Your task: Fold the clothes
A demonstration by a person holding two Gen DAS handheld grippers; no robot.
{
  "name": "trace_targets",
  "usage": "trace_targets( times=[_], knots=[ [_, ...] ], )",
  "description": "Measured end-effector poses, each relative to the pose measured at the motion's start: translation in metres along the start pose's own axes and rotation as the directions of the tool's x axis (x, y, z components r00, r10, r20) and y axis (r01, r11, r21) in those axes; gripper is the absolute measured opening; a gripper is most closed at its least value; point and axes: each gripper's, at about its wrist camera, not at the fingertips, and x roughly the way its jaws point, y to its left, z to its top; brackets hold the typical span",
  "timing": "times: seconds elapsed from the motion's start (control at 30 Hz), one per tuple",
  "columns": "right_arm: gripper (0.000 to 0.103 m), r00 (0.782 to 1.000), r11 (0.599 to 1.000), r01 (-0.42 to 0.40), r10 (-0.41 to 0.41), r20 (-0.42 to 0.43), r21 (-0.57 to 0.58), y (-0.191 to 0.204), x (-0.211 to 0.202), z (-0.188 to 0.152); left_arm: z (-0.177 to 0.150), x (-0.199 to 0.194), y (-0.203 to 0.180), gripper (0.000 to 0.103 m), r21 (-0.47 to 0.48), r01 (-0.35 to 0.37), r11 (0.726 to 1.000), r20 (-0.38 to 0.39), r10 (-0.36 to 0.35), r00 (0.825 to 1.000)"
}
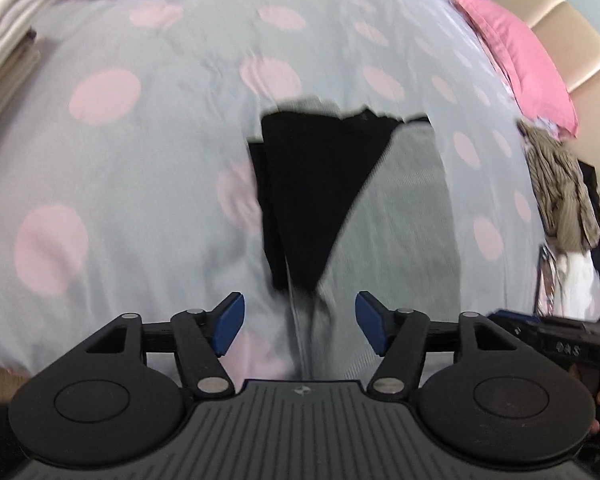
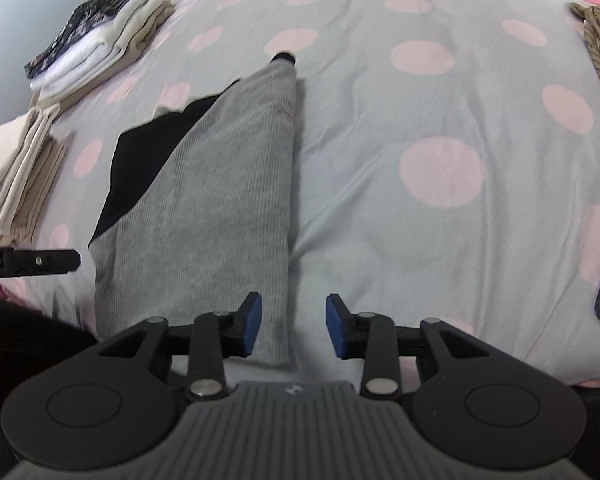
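Only partial lettering "LAI" shows on the other gripper's black body point(image 2: 28, 262), left of the grey garment point(image 2: 204, 216).

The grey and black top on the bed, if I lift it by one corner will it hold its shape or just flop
The grey and black top looks like thin ribbed knit lying flat on the bedspread, so it would probably droop. Its folded layers would likely fall open. It seems light, and the right gripper, open beside its near edge, should pinch it easily.
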Motion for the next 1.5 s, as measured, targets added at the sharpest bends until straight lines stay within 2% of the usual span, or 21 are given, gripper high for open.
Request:
trace_targets(
  times=[0.3, 0.43, 0.53, 0.63, 0.73, 0.9, 1.03, 1.17, 1.4, 1.43, 1.5],
  knots=[
    [0.044, 0.999, 0.999, -0.02, 0.021, 0.033, -0.028, 0.011, 0.004, 0.024, 0.053, 0.02, 0.003, 0.063, 0.011, 0.015, 1.0, 0.08, -0.016, 0.997],
    [0.045, 0.998, 0.999, -0.029, 0.031, 0.054, -0.037, 0.016, 0.008, 0.041, 0.072, 0.042, 0.006, 0.063, 0.016, 0.007, 1.0, 0.086, -0.009, 0.996],
    [0.053, 0.997, 0.999, -0.029, 0.032, 0.068, -0.034, 0.018, 0.014, 0.056, 0.079, 0.058, 0.012, 0.063, -0.001, 0.001, 1.0, 0.075, -0.001, 0.997],
    [0.054, 0.997, 0.999, -0.032, 0.034, 0.067, -0.033, 0.018, 0.022, 0.07, 0.082, 0.074, 0.021, 0.063, -0.039, 0.0, 0.999, 0.045, 0.002, 0.999],
    [0.054, 0.998, 0.999, -0.032, 0.033, 0.052, -0.032, 0.017, 0.034, 0.08, 0.081, 0.086, 0.027, 0.063, -0.071, 0.029, 0.997, 0.033, -0.027, 0.999],
    [0.054, 0.999, 0.999, -0.026, 0.026, 0.023, -0.026, 0.012, 0.055, 0.095, 0.08, 0.095, 0.021, 0.063, -0.039, 0.017, 0.999, 0.043, -0.015, 0.999],
    [0.054, 0.999, 1.0, -0.025, 0.025, 0.026, 0.001, 0.006, 0.07, 0.11, 0.083, 0.098, 0.023, 0.057, -0.043, 0.042, 0.998, 0.064, -0.04, 0.997],
    [0.054, 0.997, 0.997, -0.064, 0.062, 0.04, 0.034, 0.004, 0.083, 0.125, 0.088, 0.099, 0.024, 0.042, -0.051, 0.075, 0.996, 0.095, -0.07, 0.993],
    [0.052, 0.985, 0.971, -0.171, 0.167, 0.037, 0.167, -0.014, 0.111, 0.145, 0.092, 0.101, 0.024, 0.04, -0.075, 0.103, 0.992, 0.106, -0.094, 0.99],
    [0.05, 0.983, 0.965, -0.184, 0.181, 0.035, 0.186, -0.016, 0.115, 0.146, 0.092, 0.102, 0.024, 0.039, -0.075, 0.102, 0.992, 0.106, -0.094, 0.99],
    [0.038, 0.979, 0.957, -0.205, 0.203, 0.029, 0.204, -0.019, 0.122, 0.147, 0.092, 0.102, 0.022, 0.034, -0.067, 0.097, 0.993, 0.107, -0.089, 0.99]
  ],
)
